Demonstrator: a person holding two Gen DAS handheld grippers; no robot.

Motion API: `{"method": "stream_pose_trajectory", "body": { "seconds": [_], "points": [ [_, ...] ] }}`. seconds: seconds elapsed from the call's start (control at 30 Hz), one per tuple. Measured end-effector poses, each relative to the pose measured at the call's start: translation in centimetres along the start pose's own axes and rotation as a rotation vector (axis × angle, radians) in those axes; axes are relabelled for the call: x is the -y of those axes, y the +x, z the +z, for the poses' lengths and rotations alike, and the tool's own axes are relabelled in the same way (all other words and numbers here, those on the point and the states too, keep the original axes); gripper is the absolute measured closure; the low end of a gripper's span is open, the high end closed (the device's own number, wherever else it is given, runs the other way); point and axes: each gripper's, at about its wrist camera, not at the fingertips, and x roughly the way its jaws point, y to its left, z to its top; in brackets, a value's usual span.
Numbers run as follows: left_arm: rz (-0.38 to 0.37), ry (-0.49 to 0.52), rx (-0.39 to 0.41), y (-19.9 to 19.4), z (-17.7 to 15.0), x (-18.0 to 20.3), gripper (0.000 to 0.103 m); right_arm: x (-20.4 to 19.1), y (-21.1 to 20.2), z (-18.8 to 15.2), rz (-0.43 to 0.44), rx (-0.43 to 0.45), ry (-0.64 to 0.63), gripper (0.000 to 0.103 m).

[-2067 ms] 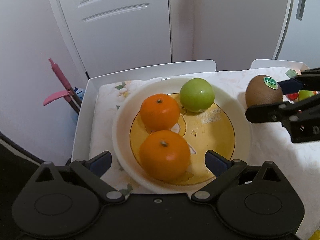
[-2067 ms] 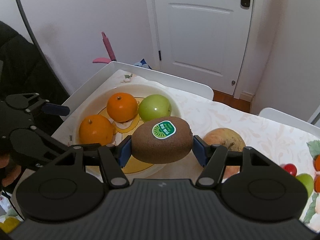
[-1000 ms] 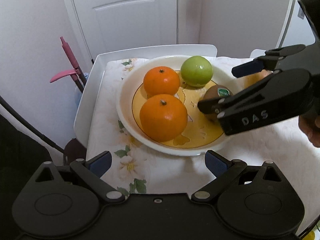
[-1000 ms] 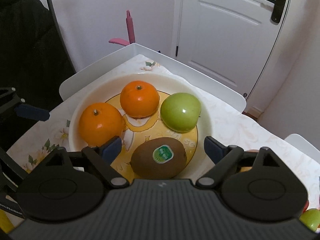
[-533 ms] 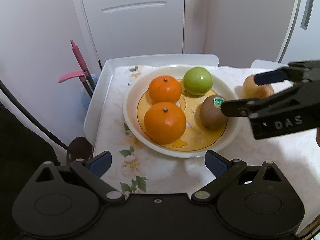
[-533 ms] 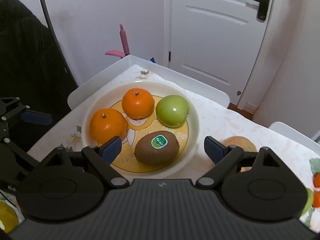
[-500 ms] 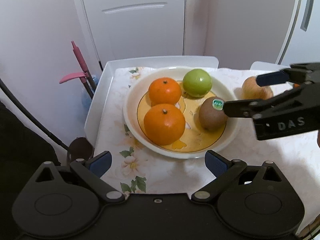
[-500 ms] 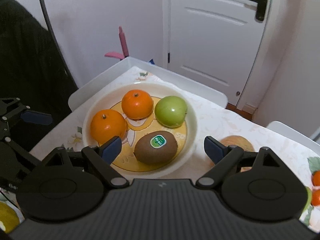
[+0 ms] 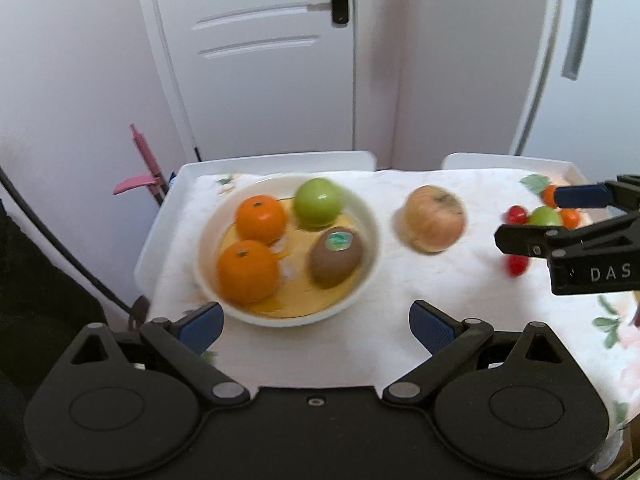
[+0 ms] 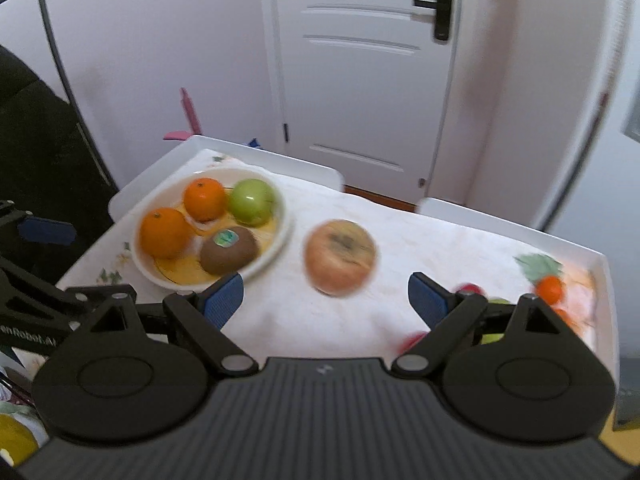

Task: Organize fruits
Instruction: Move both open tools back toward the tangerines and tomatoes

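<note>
Brown kiwi (image 9: 336,256) lies in the bowl (image 9: 370,236) at left; both tools, left tool (image 9: 316,322) and right tool (image 10: 325,294), gape empty.

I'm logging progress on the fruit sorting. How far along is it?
Done: two oranges, green apple and kiwi sit in the bowl. In hand: nothing; both grippers are open. Left: the large yellowish fruit and the small fruits on the cloth.

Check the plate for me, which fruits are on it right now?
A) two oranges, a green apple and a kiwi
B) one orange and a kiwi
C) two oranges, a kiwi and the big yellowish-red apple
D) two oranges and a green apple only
A: the plate holds two oranges, a green apple and the stickered kiwi; the big yellowish-red apple sits outside on the cloth.
</note>
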Motion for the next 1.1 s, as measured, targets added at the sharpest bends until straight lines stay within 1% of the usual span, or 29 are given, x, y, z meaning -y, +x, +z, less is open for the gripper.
{"method": "stream_pose_trajectory", "body": {
  "seconds": [0.13,0.27,0.43,0.53,0.57,0.7,0.73,0.87,1.0,1.1],
  "points": [
    [-0.020,0.020,0.018,-0.5,0.6,3.5,0.002,3.7,-2.2,-1.0,0.003,-0.008,0.034,0.000],
    [-0.053,0.034,0.036,-0.4,1.5,7.3,0.002,7.5,-3.8,-1.9,-0.020,-0.010,0.045,0.000],
    [-0.079,0.065,0.054,0.4,2.1,12.4,0.004,12.5,-4.3,-2.7,-0.044,-0.016,0.046,0.000],
    [-0.086,0.083,0.061,1.4,2.5,15.1,0.005,15.3,-4.0,-3.1,-0.056,-0.021,0.040,0.002],
    [-0.089,0.088,0.062,1.7,2.6,15.9,0.007,16.2,-3.8,-3.2,-0.060,-0.023,0.038,0.002],
    [-0.105,0.107,0.056,3.6,3.0,19.0,0.008,19.5,-3.0,-3.7,-0.073,-0.025,0.032,0.002],
    [-0.110,0.111,0.054,4.0,3.1,19.7,0.010,20.2,-2.6,-3.9,-0.075,-0.028,0.026,0.002],
    [-0.116,0.144,0.043,6.4,3.5,22.3,0.016,22.2,-1.0,-4.4,-0.069,-0.041,0.003,0.008],
    [-0.108,0.176,0.037,9.1,4.0,24.3,0.016,23.5,0.8,-5.0,-0.049,-0.054,-0.020,0.009],
    [-0.106,0.194,0.029,10.8,4.3,25.5,0.019,23.9,2.1,-5.3,-0.029,-0.065,-0.034,0.012]
  ]
}}
